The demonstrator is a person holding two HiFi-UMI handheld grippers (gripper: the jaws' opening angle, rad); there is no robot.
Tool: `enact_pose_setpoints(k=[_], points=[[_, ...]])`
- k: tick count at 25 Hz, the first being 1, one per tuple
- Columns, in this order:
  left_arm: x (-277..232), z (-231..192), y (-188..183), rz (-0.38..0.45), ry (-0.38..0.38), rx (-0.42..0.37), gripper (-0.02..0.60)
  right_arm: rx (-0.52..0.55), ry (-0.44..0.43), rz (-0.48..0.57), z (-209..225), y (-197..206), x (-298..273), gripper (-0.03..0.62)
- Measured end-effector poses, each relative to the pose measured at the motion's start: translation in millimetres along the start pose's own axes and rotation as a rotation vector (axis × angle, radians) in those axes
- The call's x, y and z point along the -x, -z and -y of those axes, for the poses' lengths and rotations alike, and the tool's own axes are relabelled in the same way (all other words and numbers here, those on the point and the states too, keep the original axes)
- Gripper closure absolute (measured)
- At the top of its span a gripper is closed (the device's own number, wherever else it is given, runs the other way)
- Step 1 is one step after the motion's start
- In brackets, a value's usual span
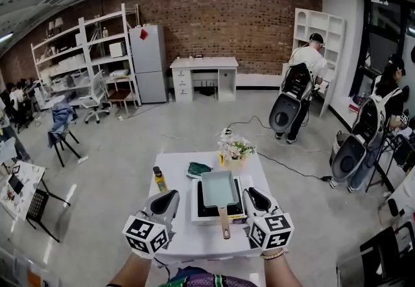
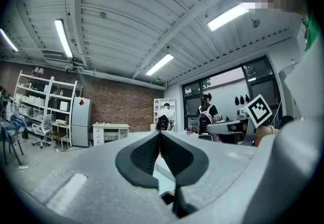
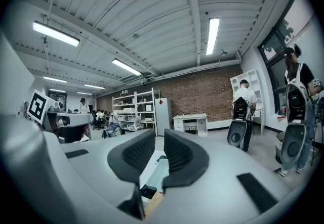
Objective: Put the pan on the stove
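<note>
So the pan [image 1: 219, 188] is sitting on the stove [image 1: 202, 208] right now: a pale teal rectangular one, flat on the black cooktop. Its wooden handle [image 1: 224, 221] sticks out over the stove's near edge, pointing back at you. The stove is roughly in the middle of the white counter [image 1: 194, 243].

Your left gripper [image 1: 170, 196] hangs just left of the stove and your right gripper [image 1: 254, 194] just right of it, so the handle ends up between the two. Neither one is touching the pan.

Left jaws are closed, with the tips meeting and nothing pinched in there. Right jaws are a little apart, just a narrow gap with nothing in it. In the right gripper view you can see the pan and a bit of the handle lower down, beyond the gap.

Other stuff on the counter: a small yellow bottle [image 1: 159, 180] with a dark cap left of the stove, a green cloth [image 1: 198, 168] behind it, and a bunch of flowers [image 1: 235, 148] at the far edge.
</note>
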State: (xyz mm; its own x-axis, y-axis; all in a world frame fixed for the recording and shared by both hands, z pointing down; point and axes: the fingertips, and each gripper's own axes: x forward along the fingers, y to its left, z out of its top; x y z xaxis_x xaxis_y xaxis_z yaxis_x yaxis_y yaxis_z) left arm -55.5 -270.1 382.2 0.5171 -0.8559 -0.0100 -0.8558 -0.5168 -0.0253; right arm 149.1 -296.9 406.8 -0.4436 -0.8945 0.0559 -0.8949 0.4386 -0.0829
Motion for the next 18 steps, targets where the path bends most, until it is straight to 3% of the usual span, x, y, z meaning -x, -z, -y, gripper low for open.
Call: enact_pose_setpoints(k=[18], points=[[-9.2, 2.5, 2.7, -0.003, 0.006, 0.009, 0.563, -0.017, 0.012, 0.032, 6.3, -6.6, 1.7, 0.586]])
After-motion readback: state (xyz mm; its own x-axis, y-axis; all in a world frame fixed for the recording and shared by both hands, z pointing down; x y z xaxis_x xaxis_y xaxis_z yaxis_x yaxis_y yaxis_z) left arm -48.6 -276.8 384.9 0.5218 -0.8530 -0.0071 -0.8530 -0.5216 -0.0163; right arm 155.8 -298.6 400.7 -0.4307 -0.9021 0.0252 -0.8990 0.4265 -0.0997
